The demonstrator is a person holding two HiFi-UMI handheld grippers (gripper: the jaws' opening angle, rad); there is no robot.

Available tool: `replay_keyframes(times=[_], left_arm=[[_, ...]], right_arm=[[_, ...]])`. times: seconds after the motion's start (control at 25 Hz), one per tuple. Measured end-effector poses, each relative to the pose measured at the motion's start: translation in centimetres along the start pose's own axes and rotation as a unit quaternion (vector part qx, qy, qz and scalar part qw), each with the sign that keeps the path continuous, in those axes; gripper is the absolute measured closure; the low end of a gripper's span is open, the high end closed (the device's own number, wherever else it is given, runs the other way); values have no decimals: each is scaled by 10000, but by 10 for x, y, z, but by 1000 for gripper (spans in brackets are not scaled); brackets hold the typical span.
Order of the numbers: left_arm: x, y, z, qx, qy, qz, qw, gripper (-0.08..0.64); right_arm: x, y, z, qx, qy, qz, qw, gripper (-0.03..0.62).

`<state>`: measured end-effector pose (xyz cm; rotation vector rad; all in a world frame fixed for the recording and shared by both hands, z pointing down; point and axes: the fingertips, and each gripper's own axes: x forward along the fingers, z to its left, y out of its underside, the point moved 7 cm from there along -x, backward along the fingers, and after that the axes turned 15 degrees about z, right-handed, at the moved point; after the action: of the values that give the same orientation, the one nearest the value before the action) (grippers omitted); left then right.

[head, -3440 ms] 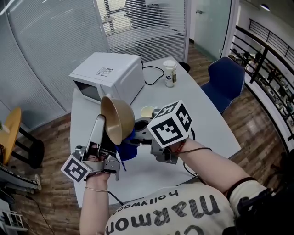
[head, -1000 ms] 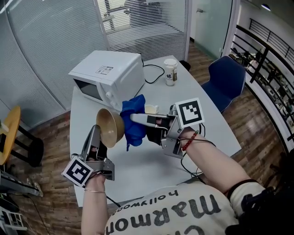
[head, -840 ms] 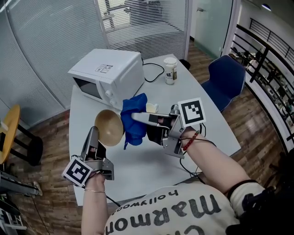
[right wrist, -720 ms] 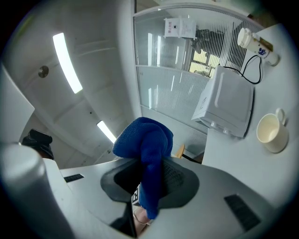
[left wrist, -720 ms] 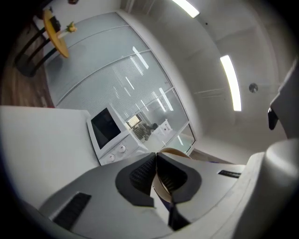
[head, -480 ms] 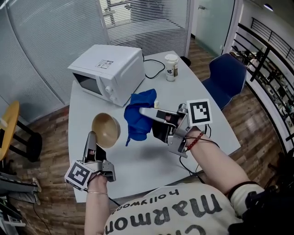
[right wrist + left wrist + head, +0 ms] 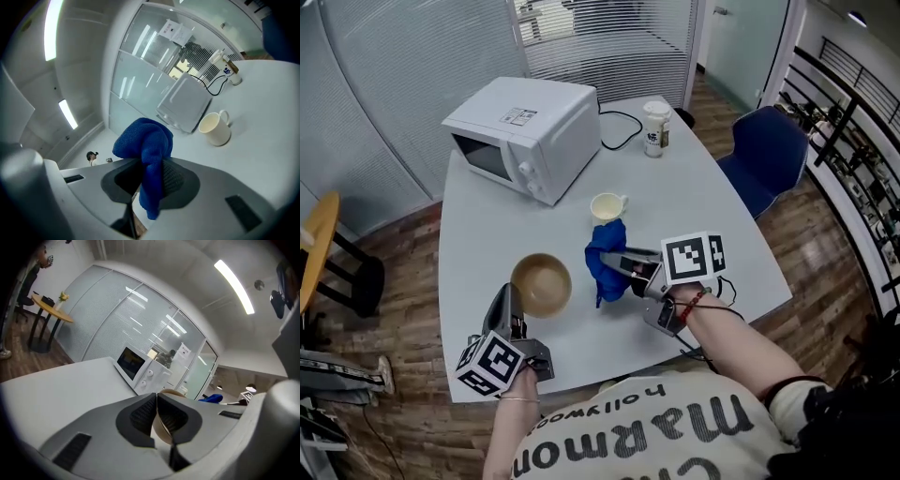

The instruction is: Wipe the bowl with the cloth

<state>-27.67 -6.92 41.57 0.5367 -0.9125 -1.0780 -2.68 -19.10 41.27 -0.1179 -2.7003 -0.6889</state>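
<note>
Left tongs (image 7: pixel 157 403) are clamped shut on the rim of the tan bowl (image 7: pixel 542 283), which is mouth-up at the near left part of the white counter (image 7: pixel 712 225); contact with the surface cannot be confirmed. Right tongs (image 7: pixel 149 180) are closed on the blue cloth (image 7: pixel 607 261), which hangs bunched just right of the bowl, not touching it, with 1 cream mug (image 7: pixel 606 205) just beyond
</note>
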Motion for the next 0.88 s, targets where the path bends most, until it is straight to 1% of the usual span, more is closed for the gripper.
replay_keyframes(times=[0.08, 0.2, 0.36, 0.52, 0.68, 0.88], left_arm=[[-2, 5, 6, -100, -62, 32, 9999, 555], [-6, 10, 14, -123, -135, 112, 9998, 555], [-11, 13, 22, -183, -185, 138, 9996, 555], [-12, 12, 21, -84, -222, 141, 9996, 555], [-12, 13, 23, -169, -184, 131, 9996, 555], [-14, 10, 25, -179, -208, 77, 9996, 555]], right_arm=[[-1, 4, -10, 137, 106, -1, 9999, 500], [0, 9, -22, 293, 248, 5, 9993, 501], [1, 12, -30, 405, 326, -18, 9986, 502], [1, 11, -31, 365, 426, -27, 9984, 502], [4, 13, -32, 303, 499, 0, 9983, 502], [3, 12, -31, 281, 538, 11, 9982, 502]])
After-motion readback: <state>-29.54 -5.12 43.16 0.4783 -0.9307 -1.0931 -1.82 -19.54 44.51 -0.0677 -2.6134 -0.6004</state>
